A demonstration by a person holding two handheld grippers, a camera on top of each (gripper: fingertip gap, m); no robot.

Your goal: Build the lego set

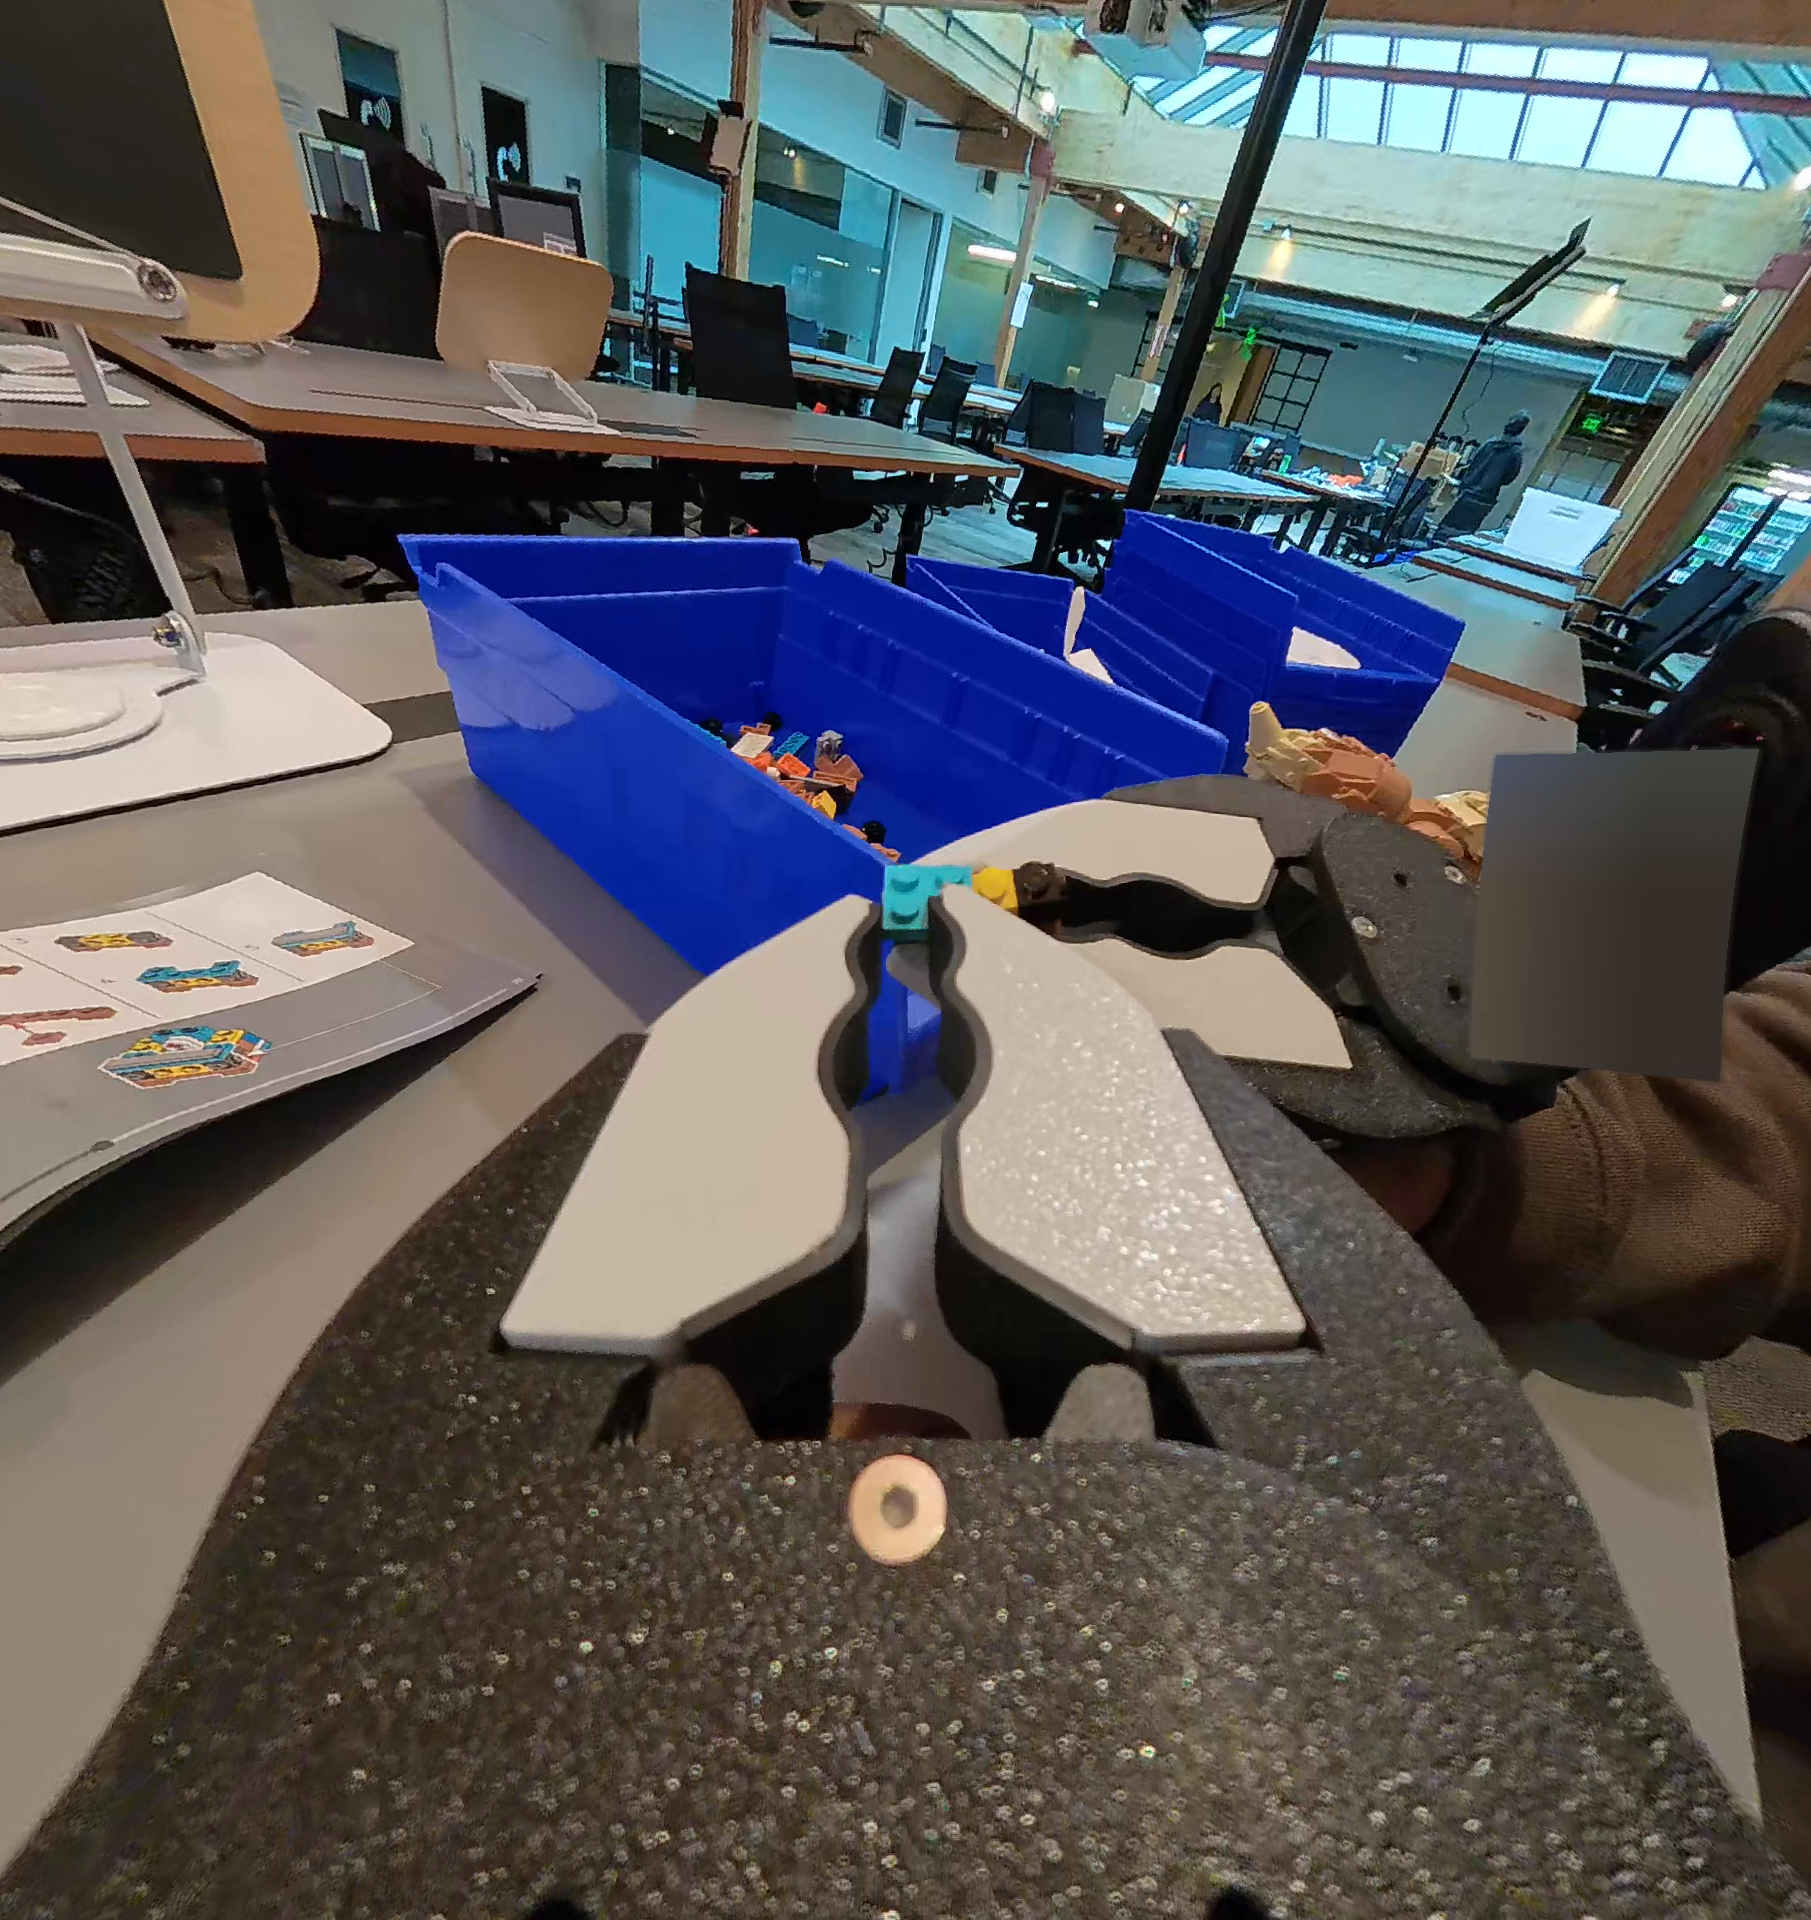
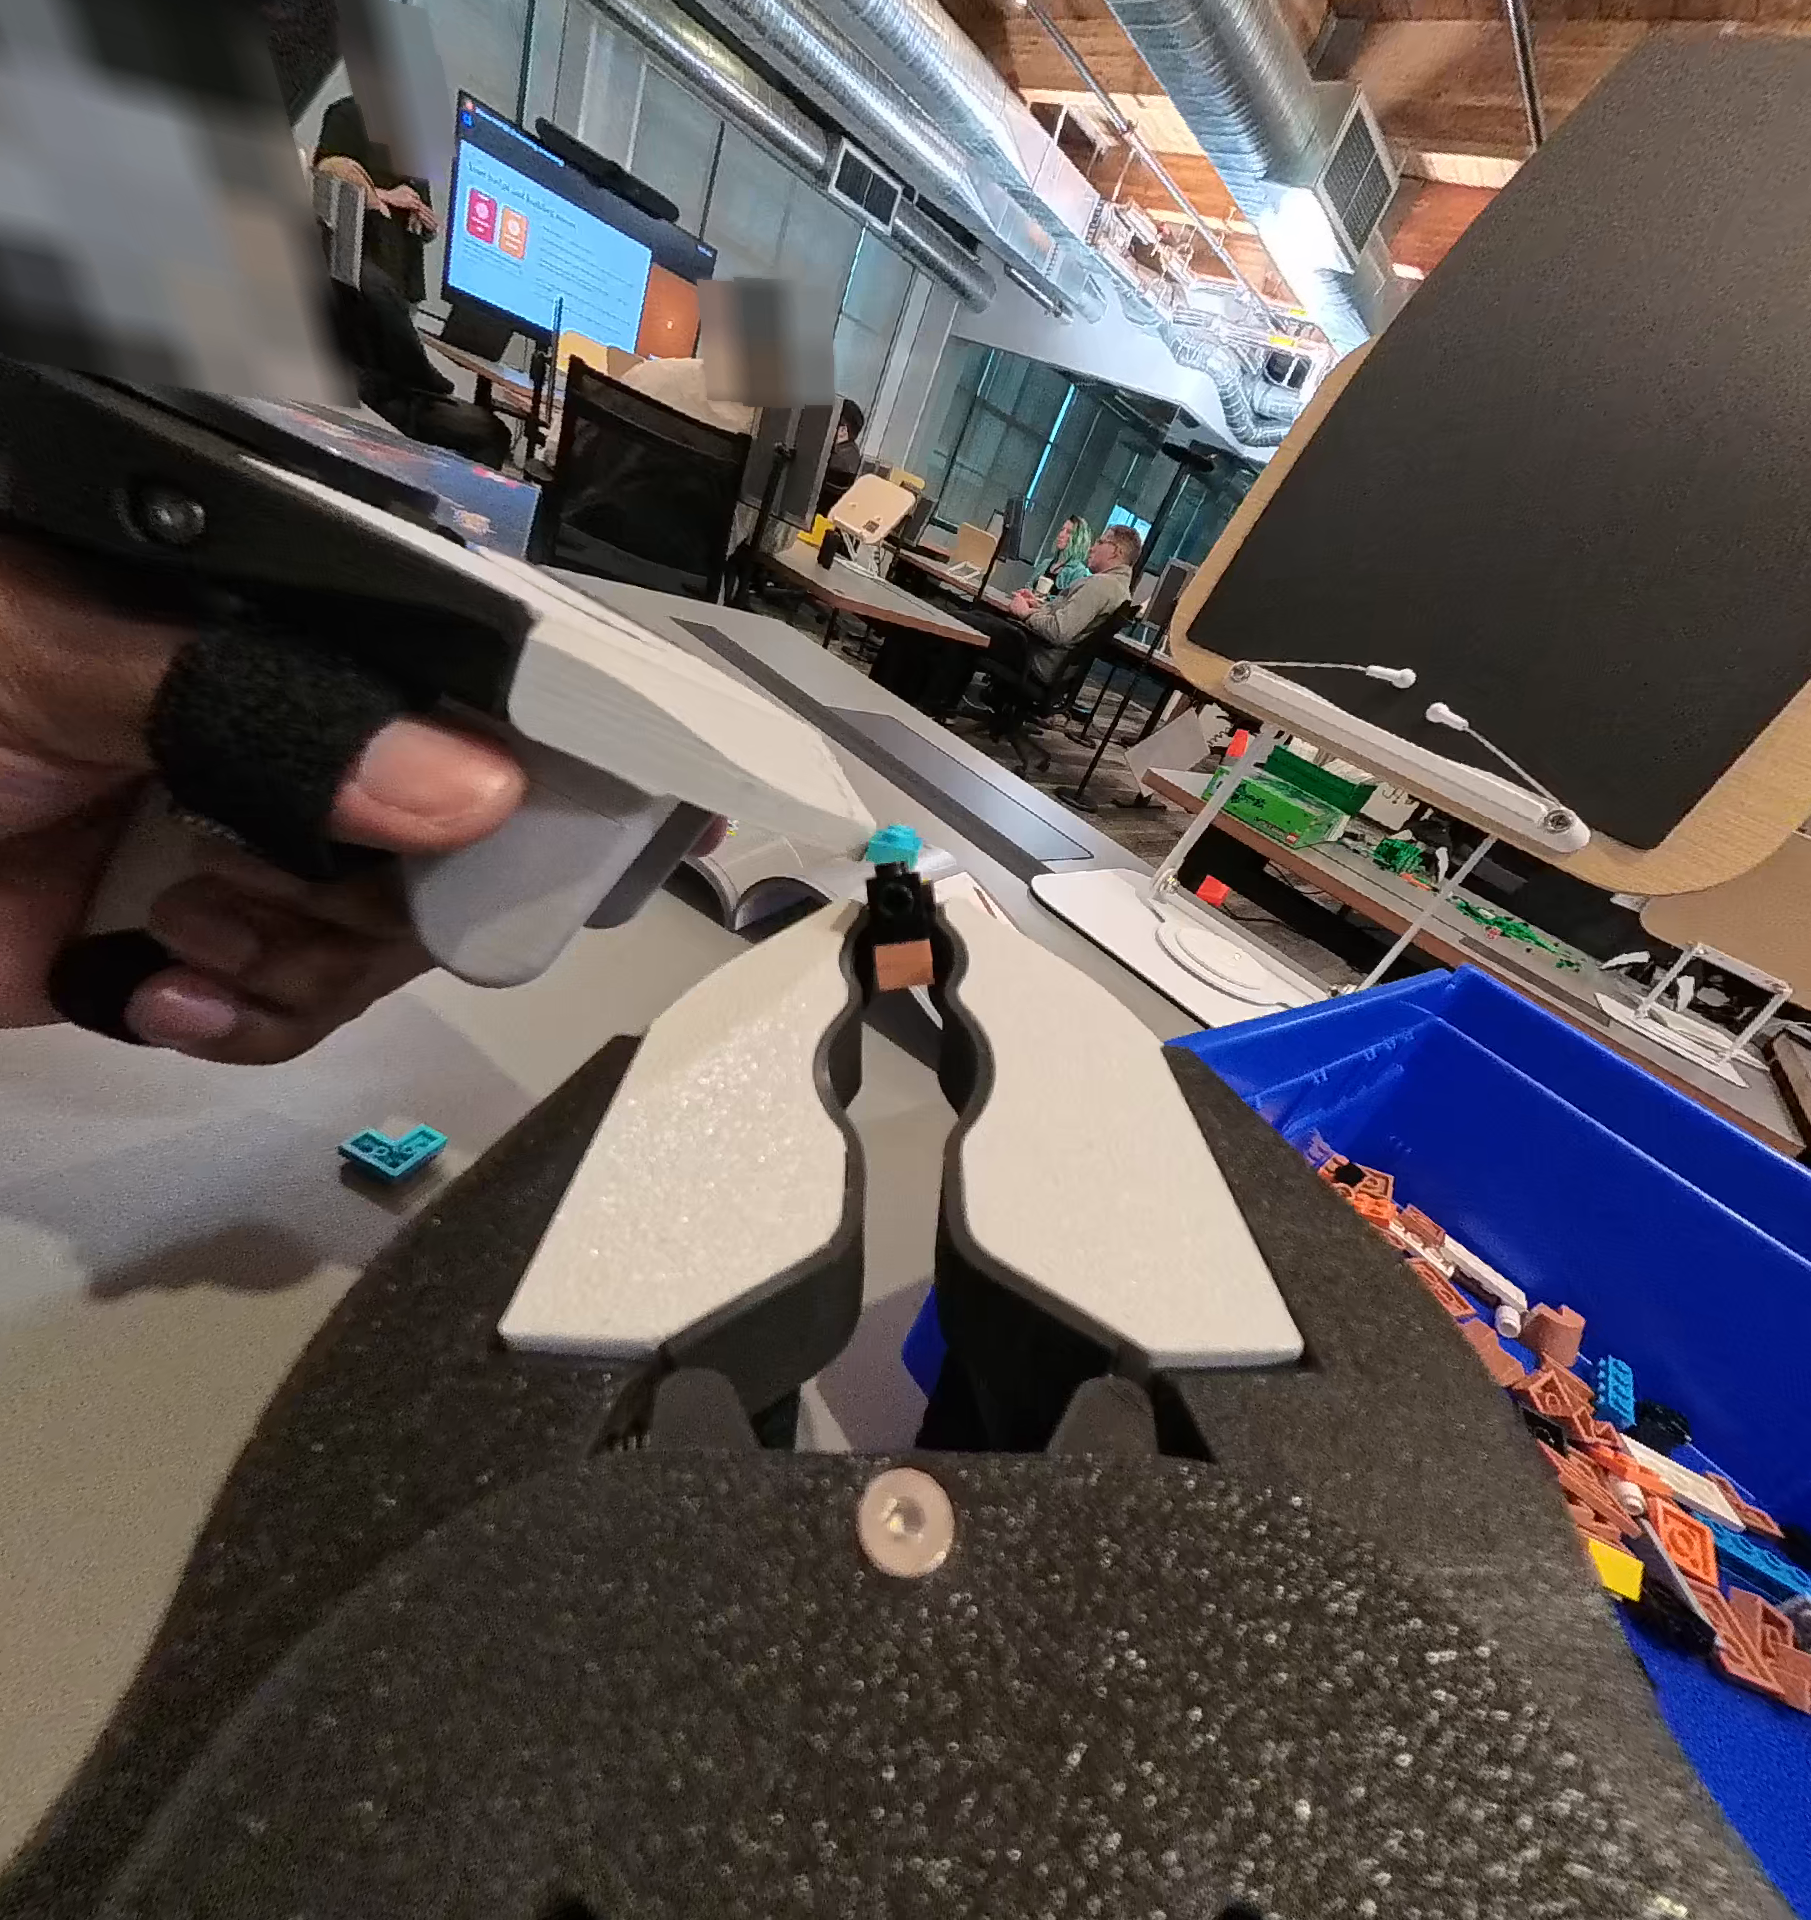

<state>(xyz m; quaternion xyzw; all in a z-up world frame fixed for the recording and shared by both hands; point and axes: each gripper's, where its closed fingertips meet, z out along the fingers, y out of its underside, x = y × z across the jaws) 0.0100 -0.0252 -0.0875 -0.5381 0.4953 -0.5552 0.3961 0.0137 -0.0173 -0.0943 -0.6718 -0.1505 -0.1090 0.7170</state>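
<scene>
We pinch a teal plate (image 1: 909, 902) between the tips of our left gripper (image 1: 909, 920), its jaws closed tight on the piece above the grey table (image 1: 257, 1195). Our right gripper (image 2: 901, 935) is clamped on a small black-and-brown assembly (image 2: 899, 940), with a yellow brick (image 1: 994, 883) showing at its end in the left wrist view. The two grippers meet tip to tip, the teal plate touching or just short of the yellow end of the assembly; we cannot tell which.

Just behind the meeting point stands a blue bin (image 1: 672, 748) holding loose bricks (image 2: 1659, 1507) in brown, orange, teal, white and yellow. More blue bins (image 1: 1296, 634) stand behind it, and a tan and orange built model (image 1: 1337, 769) sits beside them, partly hidden by our right gripper. An open instruction booklet (image 1: 153, 997) lies on the table to the left of the bin. A teal L-shaped plate (image 2: 392, 1148) lies flat on the table below our left hand (image 2: 205, 831), which wears a fingerless black glove. A monitor on a white stand (image 1: 101, 665) rises at the table's far edge. Beyond it an open office stretches away, with several people seated at desks and a lit screen (image 2: 558, 260) on the wall.
</scene>
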